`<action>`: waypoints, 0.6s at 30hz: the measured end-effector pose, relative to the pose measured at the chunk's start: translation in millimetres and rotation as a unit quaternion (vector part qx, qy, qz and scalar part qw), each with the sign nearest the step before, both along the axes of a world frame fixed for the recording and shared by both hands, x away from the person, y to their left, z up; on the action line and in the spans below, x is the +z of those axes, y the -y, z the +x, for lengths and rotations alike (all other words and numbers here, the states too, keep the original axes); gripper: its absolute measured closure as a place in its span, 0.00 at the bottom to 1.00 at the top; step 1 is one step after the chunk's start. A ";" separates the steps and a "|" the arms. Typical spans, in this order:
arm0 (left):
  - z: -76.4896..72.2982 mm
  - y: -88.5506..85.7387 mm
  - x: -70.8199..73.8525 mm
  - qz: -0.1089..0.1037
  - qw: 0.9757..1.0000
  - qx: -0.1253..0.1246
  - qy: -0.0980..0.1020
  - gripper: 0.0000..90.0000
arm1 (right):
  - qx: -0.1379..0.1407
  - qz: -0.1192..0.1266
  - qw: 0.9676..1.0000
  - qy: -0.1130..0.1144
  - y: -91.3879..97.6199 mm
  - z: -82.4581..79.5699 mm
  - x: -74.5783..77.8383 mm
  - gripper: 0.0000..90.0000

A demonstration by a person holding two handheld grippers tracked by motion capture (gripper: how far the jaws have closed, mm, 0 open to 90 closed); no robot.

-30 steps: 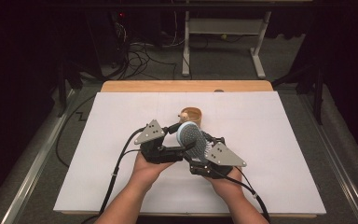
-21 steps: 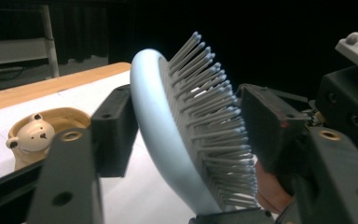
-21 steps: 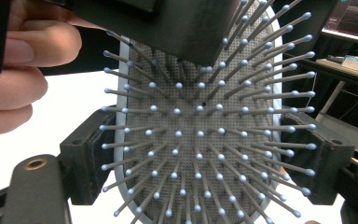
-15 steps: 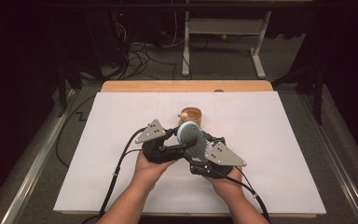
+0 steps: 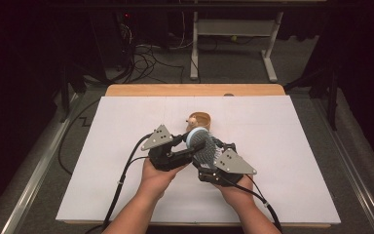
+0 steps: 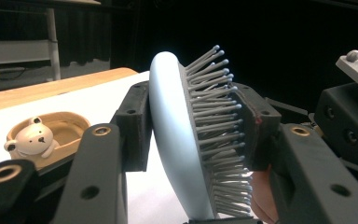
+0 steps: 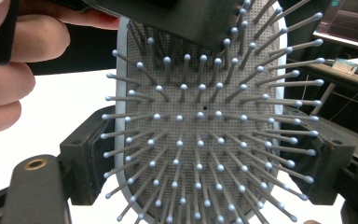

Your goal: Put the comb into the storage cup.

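My left claw (image 5: 191, 144) had just been closing, and by this moment its jaws had come in on the head of the pale blue paddle hairbrush (image 5: 203, 146): in the left gripper view one pad lay against the smooth back of the hairbrush (image 6: 177, 140) and the other pressed into the tips of the grey bristles, so the brush stood edge-on between them. A second earlier those jaws stood wider, with the brush head between them but not yet pinched. My right claw (image 5: 209, 158) had not changed; in the right gripper view its two black pads sat at either side edge of the hairbrush (image 7: 200, 135), bristle face turned toward its camera, gripping it across its width. So the brush was held by both claws at once, lifted off the white worktop (image 5: 297, 146), just ahead of my two hands and between the claws. Beyond the left claw, on the worktop, sat a small tan dish with a bear figure (image 6: 35, 137) in it, apart from the brush. I judged this to be a handover: with the left grip now firm, the right could probably let go. The risk I saw was the bristles yielding under the pad, letting the brush twist.
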State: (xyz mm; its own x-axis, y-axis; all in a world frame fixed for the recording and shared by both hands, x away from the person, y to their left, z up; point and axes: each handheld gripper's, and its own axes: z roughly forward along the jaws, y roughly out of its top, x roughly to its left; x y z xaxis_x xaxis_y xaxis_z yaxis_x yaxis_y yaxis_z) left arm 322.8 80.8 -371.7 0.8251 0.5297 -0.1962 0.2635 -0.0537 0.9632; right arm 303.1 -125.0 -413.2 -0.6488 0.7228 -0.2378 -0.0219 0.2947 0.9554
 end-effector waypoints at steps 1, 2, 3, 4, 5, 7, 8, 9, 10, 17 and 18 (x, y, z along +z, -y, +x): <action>-0.3 0.1 0.2 0.000 1.000 0.001 0.001 0.61 | -0.001 -0.001 1.000 0.002 -0.2 -0.3 0.3 0.22; -0.2 0.1 0.3 -0.001 1.000 0.001 0.000 0.62 | -0.002 -0.002 1.000 0.002 -0.5 -0.3 0.7 0.22; -0.1 0.1 0.4 -0.001 1.000 0.002 -0.001 0.62 | -0.002 -0.002 1.000 0.002 -0.5 -0.3 0.7 0.22; -0.4 0.3 0.4 -0.002 1.000 0.002 0.000 0.63 | -0.005 -0.001 1.000 0.003 -0.9 -0.6 0.7 0.22; -0.8 0.5 0.5 -0.002 1.000 0.004 0.001 0.63 | -0.005 -0.001 1.000 0.003 -0.9 -0.6 0.7 0.22; -1.4 0.5 0.9 -0.001 1.000 0.005 0.002 0.63 | -0.006 -0.003 1.000 0.004 -1.2 -1.0 1.1 0.22; -1.4 0.3 1.1 -0.002 1.000 0.006 0.001 0.64 | -0.006 -0.004 1.000 0.004 -1.6 -1.3 1.5 0.22; -1.6 0.4 1.3 -0.002 1.000 0.007 0.001 0.64 | -0.006 -0.004 1.000 0.004 -1.6 -1.3 1.5 0.22; -1.9 0.6 1.4 -0.002 1.000 0.008 0.003 0.64 | -0.006 -0.003 1.000 0.003 -1.7 -1.2 1.7 0.22; -3.2 1.7 1.1 0.001 1.000 0.009 0.007 0.65 | -0.013 -0.011 1.000 0.007 -2.7 -1.6 1.5 0.22; -3.3 1.7 1.1 0.001 1.000 0.010 0.007 0.65 | -0.013 -0.009 1.000 0.006 -2.8 -1.3 1.3 0.22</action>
